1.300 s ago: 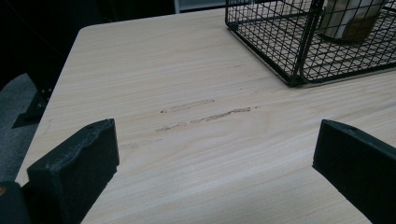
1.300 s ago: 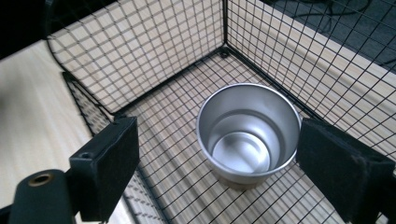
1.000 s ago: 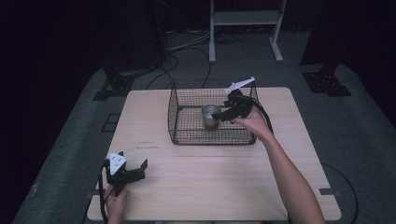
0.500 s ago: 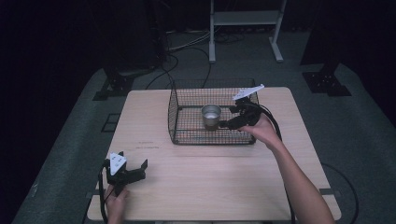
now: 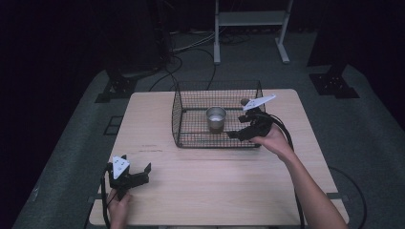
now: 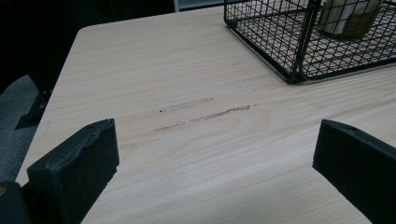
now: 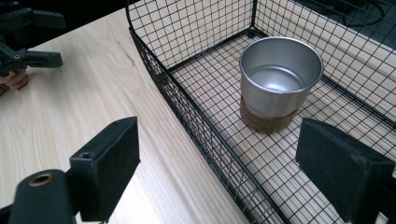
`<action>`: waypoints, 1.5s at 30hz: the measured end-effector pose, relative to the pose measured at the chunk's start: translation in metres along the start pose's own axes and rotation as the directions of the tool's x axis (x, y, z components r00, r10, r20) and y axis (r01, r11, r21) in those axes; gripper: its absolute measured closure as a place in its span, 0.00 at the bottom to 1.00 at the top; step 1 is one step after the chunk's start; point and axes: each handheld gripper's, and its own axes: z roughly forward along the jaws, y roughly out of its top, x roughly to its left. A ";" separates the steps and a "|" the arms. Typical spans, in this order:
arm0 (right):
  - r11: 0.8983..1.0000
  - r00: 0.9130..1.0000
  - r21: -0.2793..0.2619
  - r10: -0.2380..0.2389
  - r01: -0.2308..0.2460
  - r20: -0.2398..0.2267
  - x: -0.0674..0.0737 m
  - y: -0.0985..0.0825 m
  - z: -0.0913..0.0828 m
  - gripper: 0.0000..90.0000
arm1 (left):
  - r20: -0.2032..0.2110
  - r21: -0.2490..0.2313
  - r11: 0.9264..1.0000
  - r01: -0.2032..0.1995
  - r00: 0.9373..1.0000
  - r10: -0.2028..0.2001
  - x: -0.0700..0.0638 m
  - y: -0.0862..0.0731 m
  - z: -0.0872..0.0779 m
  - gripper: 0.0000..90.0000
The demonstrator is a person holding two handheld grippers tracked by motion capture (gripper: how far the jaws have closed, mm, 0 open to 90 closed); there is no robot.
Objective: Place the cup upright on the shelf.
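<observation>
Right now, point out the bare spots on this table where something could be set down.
The widest bare patch is the table front, between the left gripper and the person's right forearm. Another strip runs left of the wire basket. It is crowded inside the basket, around the metal cup and right gripper.

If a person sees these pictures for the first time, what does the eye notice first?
First the shiny metal cup, upright on a brown base inside the black wire basket at the far middle of the table. Next the right gripper, open at the basket's right end, one jaw outside the near wall. The left gripper rests open near the table's near left corner.
</observation>
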 end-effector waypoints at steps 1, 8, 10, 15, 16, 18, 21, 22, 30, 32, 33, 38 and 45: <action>1.000 1.000 -0.001 0.000 0.000 -0.002 0.000 -0.002 -0.001 0.14 | -0.001 0.000 1.000 -0.001 1.000 0.001 0.000 0.000 0.000 0.00; 1.000 1.000 -0.001 -0.003 0.003 -0.005 0.003 -0.012 -0.006 0.14 | -0.002 0.000 1.000 -0.003 1.000 0.003 0.000 0.000 0.000 0.00; 1.000 1.000 0.001 0.001 -0.001 -0.006 0.004 -0.015 -0.008 0.14 | -0.003 0.001 1.000 -0.006 1.000 0.006 0.000 0.000 0.000 0.00; 1.000 1.000 -0.004 0.002 -0.002 -0.006 0.007 -0.023 -0.012 0.14 | -0.003 0.000 1.000 -0.006 1.000 0.006 0.000 0.000 0.000 0.00; 1.000 1.000 -0.003 0.002 -0.002 -0.007 0.008 -0.025 -0.013 0.14 | -0.003 0.000 1.000 -0.006 1.000 0.006 0.000 0.000 0.000 0.00; 1.000 1.000 -0.007 0.000 0.000 -0.008 0.009 -0.028 -0.015 0.14 | -0.003 0.000 1.000 -0.006 1.000 0.006 0.000 0.000 0.000 0.00; 1.000 1.000 -0.011 0.004 -0.005 -0.014 0.010 -0.033 -0.018 0.14 | -0.003 -0.002 1.000 -0.001 1.000 0.001 -0.001 0.000 0.000 0.00; 1.000 1.000 -0.013 0.002 -0.002 -0.013 0.010 -0.034 -0.019 0.14 | -0.003 -0.002 1.000 0.000 1.000 0.000 -0.001 0.000 0.000 0.00; 1.000 1.000 -0.026 0.016 -0.017 -0.016 0.013 -0.047 -0.026 0.14 | -0.003 0.000 1.000 -0.004 1.000 0.004 -0.001 0.000 0.000 0.00; 0.999 1.000 -0.029 0.018 -0.019 -0.016 0.014 -0.050 -0.027 0.14 | -0.003 0.005 1.000 -0.004 1.000 0.004 -0.001 0.000 0.000 0.00; 0.999 1.000 -0.031 0.020 -0.021 -0.017 0.014 -0.052 -0.028 0.14 | -0.003 0.006 1.000 -0.004 1.000 0.004 -0.001 0.000 0.000 0.00; 0.999 0.999 -0.033 0.029 -0.029 -0.018 0.016 -0.061 -0.032 0.14 | -0.003 0.007 1.000 -0.007 1.000 0.007 -0.001 0.000 0.000 0.00; 0.999 0.999 -0.037 0.039 -0.040 -0.016 0.017 -0.072 -0.036 0.14 | -0.004 0.006 1.000 -0.006 1.000 0.006 -0.001 0.000 0.000 0.00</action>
